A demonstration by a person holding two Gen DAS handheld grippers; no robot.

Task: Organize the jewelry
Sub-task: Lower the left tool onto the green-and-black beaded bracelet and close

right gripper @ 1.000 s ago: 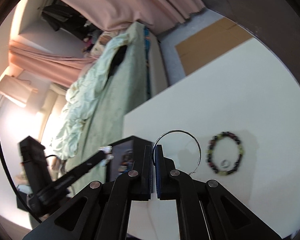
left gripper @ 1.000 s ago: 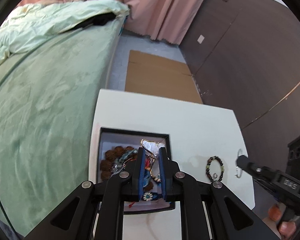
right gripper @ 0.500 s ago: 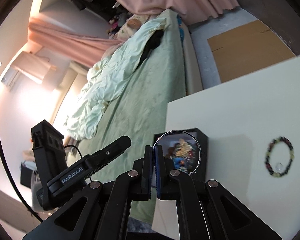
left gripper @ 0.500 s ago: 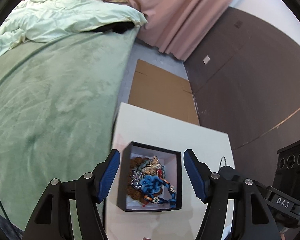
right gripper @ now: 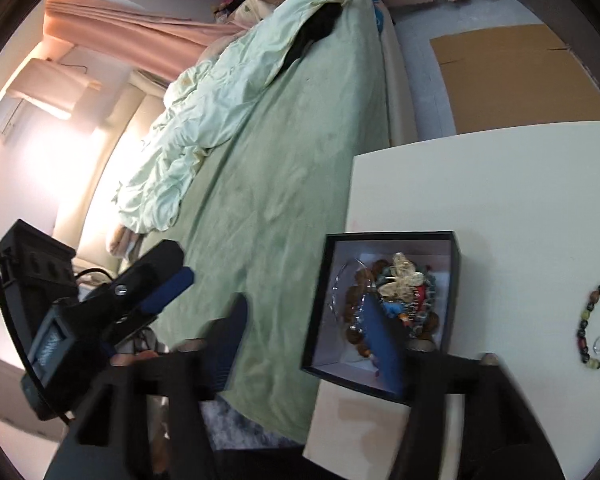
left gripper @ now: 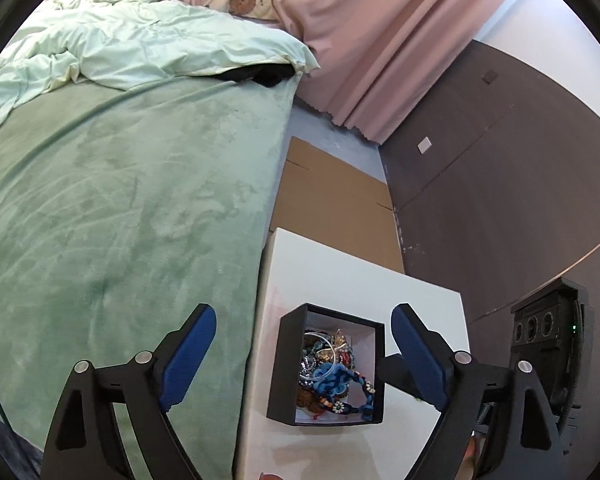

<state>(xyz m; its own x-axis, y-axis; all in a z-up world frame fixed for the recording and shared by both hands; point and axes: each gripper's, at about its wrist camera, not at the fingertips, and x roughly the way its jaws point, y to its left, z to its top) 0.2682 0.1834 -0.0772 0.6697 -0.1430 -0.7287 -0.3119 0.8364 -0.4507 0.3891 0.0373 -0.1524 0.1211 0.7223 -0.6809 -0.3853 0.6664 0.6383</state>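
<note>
1. A green bed (left gripper: 120, 216) filled the left side of both views, with a pale rumpled duvet (left gripper: 140, 48) at its far end.
2. The left claw (left gripper: 302, 350) hung above the scene with its blue-padded fingers (left gripper: 188, 354) spread wide apart, gripping nothing.
3. Between those fingers, in the left wrist view, a black box (left gripper: 278, 364) sat on the white bench (left gripper: 340, 276), near the edge by the bed.
4. The box held a tangle of jewelry (left gripper: 332, 372): brown beads, a blue knotted piece, a gold butterfly-shaped ornament (right gripper: 402, 278) and a thin silver bangle (right gripper: 342, 292) lying against the side nearest the bed.
5. The right claw (right gripper: 308, 344) was also wide apart and gripping nothing; one blue finger (right gripper: 384, 344) stood over the box and the other (right gripper: 228, 344) was out over the bed. Both were blurred.
6. Further right on the bench, well apart from the box, lay a beaded bracelet (right gripper: 586, 316) with a small ring (right gripper: 599, 345) inside its loop.
7. Beyond the bench a flat sheet of cardboard (left gripper: 340, 204) lay on the floor beside a dark wall panel (left gripper: 500, 184).
</note>
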